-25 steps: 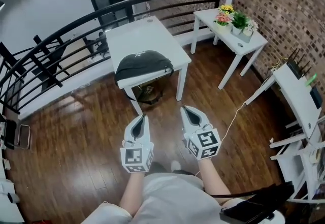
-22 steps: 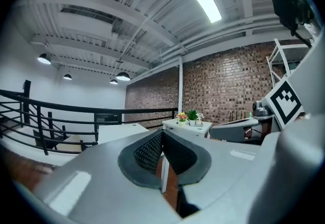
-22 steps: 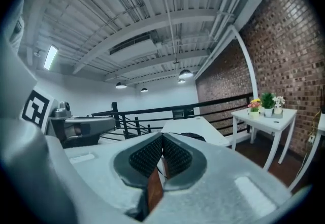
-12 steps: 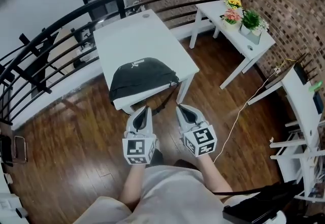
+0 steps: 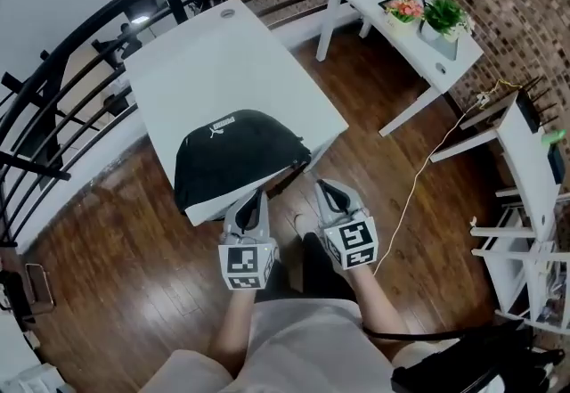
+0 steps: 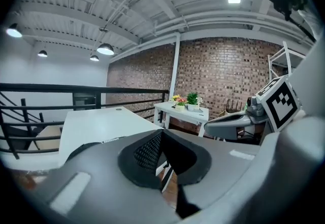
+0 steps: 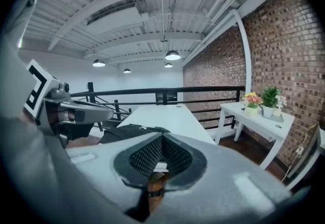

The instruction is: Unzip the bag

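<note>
Now that I've closed in over the last second, the black bag [image 5: 233, 155] has slid from upper-middle of the head view to centre-left and looks much bigger. It hasn't shifted on the white table [image 5: 214, 53] and sits right at the near edge. Both grippers came forward and down with me. The left gripper [image 5: 256, 200] is at lower centre, tips just short of the bag's near rim. The right gripper [image 5: 328, 192] is just off the table's near-right corner, over the wood floor [image 5: 107, 231]. Both sets of jaws are pressed together with nothing between them. No contact yet. My read: the approach is about done and the unzip hasn't started. I can't make out the zip pull from here, so I need to find it, then spread the jaws, one to pin the bag and one for the pull.
</note>
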Tool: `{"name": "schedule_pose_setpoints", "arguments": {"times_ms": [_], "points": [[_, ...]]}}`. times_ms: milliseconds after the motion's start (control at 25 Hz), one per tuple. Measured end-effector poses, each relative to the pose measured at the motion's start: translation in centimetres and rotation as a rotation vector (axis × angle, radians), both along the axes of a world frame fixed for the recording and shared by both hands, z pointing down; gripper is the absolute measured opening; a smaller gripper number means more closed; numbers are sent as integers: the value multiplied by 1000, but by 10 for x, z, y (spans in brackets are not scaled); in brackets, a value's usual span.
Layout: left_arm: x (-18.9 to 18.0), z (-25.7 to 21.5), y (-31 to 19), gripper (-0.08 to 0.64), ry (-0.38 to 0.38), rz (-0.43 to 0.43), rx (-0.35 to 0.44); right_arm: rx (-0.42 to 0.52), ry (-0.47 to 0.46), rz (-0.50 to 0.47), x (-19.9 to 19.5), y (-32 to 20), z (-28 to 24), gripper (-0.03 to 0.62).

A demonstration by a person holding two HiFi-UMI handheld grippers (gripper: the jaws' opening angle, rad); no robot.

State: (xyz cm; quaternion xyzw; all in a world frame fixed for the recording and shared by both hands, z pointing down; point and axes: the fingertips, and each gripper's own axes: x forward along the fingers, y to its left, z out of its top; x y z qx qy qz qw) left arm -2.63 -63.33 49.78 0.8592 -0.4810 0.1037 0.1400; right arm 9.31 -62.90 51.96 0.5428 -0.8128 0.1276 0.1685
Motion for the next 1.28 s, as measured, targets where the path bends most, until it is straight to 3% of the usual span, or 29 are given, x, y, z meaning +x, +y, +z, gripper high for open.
{"name": "schedule_pose_setpoints", "arguments": {"times_ms": [200, 360, 440, 680, 840, 920, 1000, 1280], "points": [[26, 67, -25, 18, -27, 6, -115, -48, 89, -52, 16, -41, 72, -8], [40, 112, -22, 18, -46, 29, -218, -122, 130, -115, 11, -46, 125, -7], [45, 131, -24, 18, -51, 32, -253, -143, 166, -154, 8, -48, 147, 48], [48, 169, -36, 18, -51, 11, -298, -132, 395, -218, 10, -72, 198, 110], [49, 179, -31, 77, -43, 43, -339, -79, 456, -280, 6, -87, 205, 107], [50, 183, -32, 98, -31, 51, -358, -89, 447, -323, 4, -91, 206, 61], [53, 183, -33, 121, -5, 52, -371, -144, 372, -344, 4, -89, 202, 41], [72, 162, -42, 156, 121, 93, -348, -337, 116, -323, -8, -79, 139, 35]]}}
